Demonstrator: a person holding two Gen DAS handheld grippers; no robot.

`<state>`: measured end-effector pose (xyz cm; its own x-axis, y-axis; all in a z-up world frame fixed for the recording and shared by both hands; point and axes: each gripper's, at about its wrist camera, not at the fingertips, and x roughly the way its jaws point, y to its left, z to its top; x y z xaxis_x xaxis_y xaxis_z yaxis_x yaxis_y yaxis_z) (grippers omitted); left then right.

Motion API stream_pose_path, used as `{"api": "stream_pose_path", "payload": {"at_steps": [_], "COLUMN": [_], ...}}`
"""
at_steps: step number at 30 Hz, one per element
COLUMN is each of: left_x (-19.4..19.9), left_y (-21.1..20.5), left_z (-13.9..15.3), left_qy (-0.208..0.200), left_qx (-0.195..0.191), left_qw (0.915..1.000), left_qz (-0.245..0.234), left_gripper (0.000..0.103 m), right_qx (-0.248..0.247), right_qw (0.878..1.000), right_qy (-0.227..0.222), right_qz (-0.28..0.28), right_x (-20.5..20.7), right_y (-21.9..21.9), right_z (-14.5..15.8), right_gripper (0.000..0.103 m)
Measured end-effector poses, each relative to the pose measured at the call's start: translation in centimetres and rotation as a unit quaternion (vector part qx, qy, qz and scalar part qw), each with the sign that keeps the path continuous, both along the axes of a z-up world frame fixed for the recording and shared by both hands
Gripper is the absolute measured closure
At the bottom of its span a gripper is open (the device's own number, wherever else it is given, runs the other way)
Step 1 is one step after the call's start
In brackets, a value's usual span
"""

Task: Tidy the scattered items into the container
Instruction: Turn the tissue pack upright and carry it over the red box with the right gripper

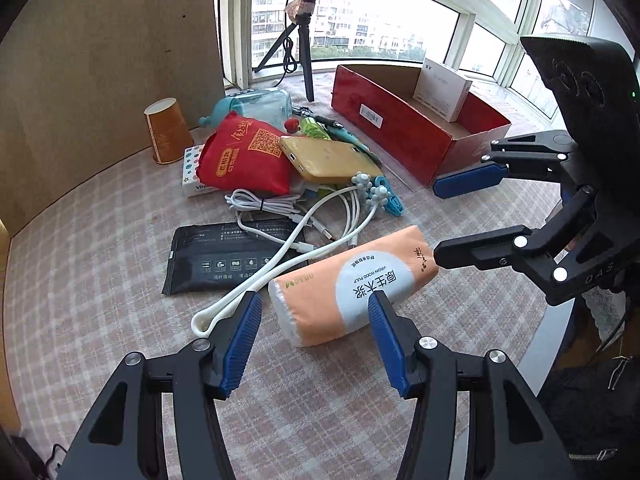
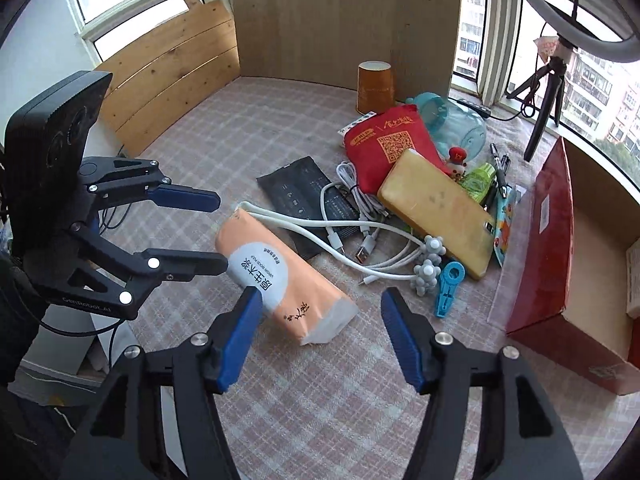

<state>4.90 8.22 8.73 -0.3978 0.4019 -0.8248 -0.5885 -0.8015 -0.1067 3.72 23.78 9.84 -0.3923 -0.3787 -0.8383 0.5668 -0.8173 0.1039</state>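
Observation:
An orange tissue pack [image 1: 352, 284] lies on the checked cloth, nearest to both grippers. My left gripper [image 1: 315, 298] hovers open over its near end, pads not pressing it. In the right wrist view my right gripper [image 2: 322, 294] stands open above the pack's [image 2: 280, 272] white end. Behind lies a pile: black wipes pack [image 1: 224, 256], white cables [image 1: 280, 208], red pouch [image 1: 244, 156], yellow power bank [image 1: 328, 158], blue clip [image 1: 394, 204], blue bottle [image 1: 260, 106] and orange paper cup [image 1: 168, 130]. The red box [image 1: 400, 136] stands open at the back right with a white carton [image 1: 442, 88] inside.
A ring light on a black tripod [image 1: 306, 52] stands by the window behind the pile. A cardboard wall [image 1: 120, 60] closes the back left, and a wooden board [image 2: 172, 80] leans at the far side. Bare cloth [image 1: 100, 280] lies left of the pile.

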Motion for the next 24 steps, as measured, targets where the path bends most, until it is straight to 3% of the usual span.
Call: {"api": "stream_pose_path", "payload": {"at_steps": [3,6,12,13,15,18,24], "left_x": [0.8,1.6,3.5,3.7,4.0,4.1,3.5], "left_y": [-1.1,-2.1,-4.3,-4.7,-5.6,-6.5,-6.0], "left_z": [0.1,0.0,0.1,0.2,0.4,0.6,1.9], "left_qy": [-0.001,-0.002,0.003,0.004,0.005,0.006,0.018], "left_qx": [0.010,0.016,0.019,0.019,0.019,0.020,0.023], "left_qw": [0.9998,0.9993,0.9972,0.9967,0.9955,0.9940,0.9935], "left_qz": [0.015,0.035,0.072,0.079,0.092,0.108,0.110], "left_gripper": [0.050,0.050,0.050,0.050,0.050,0.050,0.050], "right_qx": [0.045,0.103,0.186,0.196,0.190,0.156,0.057], "right_qw": [0.996,0.984,0.960,0.958,0.959,0.969,0.989], "right_qy": [0.020,0.051,0.030,0.027,0.018,0.000,-0.034], "right_qz": [0.071,0.138,0.205,0.209,0.208,0.191,0.129], "right_x": [-0.1,0.1,-0.8,-0.8,-0.7,-0.8,-0.7], "right_y": [-2.2,-4.8,-7.6,-7.7,-7.4,-6.7,-3.9], "right_z": [0.5,0.1,-4.0,-4.6,-4.8,-4.4,-1.9], "right_gripper": [0.039,0.038,0.038,0.043,0.055,0.062,0.065]}}
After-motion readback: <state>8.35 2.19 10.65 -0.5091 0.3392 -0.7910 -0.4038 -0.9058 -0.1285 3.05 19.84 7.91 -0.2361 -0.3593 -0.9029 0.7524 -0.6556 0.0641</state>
